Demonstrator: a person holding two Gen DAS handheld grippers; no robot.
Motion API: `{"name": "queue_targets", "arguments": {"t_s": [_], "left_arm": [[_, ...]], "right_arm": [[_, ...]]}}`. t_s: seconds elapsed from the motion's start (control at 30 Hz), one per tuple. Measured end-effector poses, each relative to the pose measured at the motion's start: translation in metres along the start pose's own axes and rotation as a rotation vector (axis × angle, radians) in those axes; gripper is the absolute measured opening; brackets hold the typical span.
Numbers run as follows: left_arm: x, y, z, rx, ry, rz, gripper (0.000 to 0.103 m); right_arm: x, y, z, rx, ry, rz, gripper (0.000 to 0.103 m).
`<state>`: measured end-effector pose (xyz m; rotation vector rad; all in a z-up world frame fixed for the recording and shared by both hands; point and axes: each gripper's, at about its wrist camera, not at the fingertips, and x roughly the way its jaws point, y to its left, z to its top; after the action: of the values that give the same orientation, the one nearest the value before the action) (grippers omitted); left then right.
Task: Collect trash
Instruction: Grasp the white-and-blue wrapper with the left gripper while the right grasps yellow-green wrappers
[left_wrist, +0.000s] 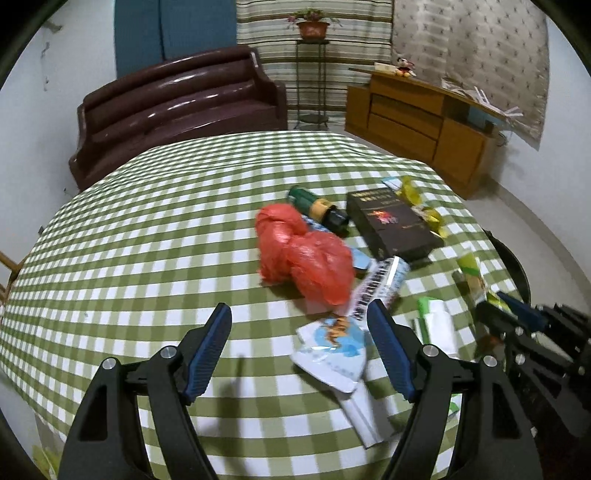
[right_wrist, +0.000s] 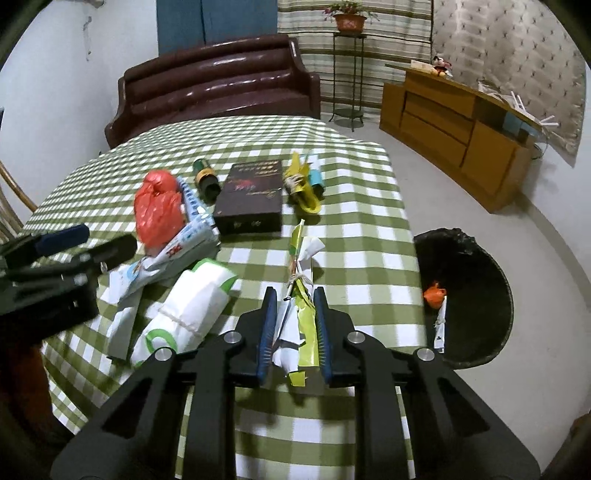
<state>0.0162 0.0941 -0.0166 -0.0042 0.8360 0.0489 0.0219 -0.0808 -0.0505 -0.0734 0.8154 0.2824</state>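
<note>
much bare checked tablecloth (left_wrist: 147, 240) left of red bag (left_wrist: 303, 254)

No legible text anywhere

My room is evenly and fairly brightly lit from overhead. Glare streaks shine on the brown sofa (left_wrist: 177, 99) at 11 o'clock. Soft shadows sit under the red bag (left_wrist: 303, 254) on the checked tablecloth (left_wrist: 147, 240). Fisheye bending curves everything, with black vignette corners. The nearest wrappers look slightly smeared.
</note>
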Motion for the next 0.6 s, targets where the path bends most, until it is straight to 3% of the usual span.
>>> {"name": "queue_targets", "arguments": {"t_s": [0.23,0.33,0.6], "left_arm": [[0.011,-0.016,-0.002,0.061,0.016,-0.013,0.073],[0.016,-0.019,-0.004,0.083,0.031,-0.014,0.068],[0.03,-0.023,-0.005,0.099,0.077,-0.055,0.042]], "right_arm": [[0.001,-0.011,0.002,0.031,0.004,0.007,0.02],[0.003,-0.013,0.002,0.036,0.009,0.011,0.02],[0.009,-0.017,0.002,0.053,0.016,0.017,0.02]]}}
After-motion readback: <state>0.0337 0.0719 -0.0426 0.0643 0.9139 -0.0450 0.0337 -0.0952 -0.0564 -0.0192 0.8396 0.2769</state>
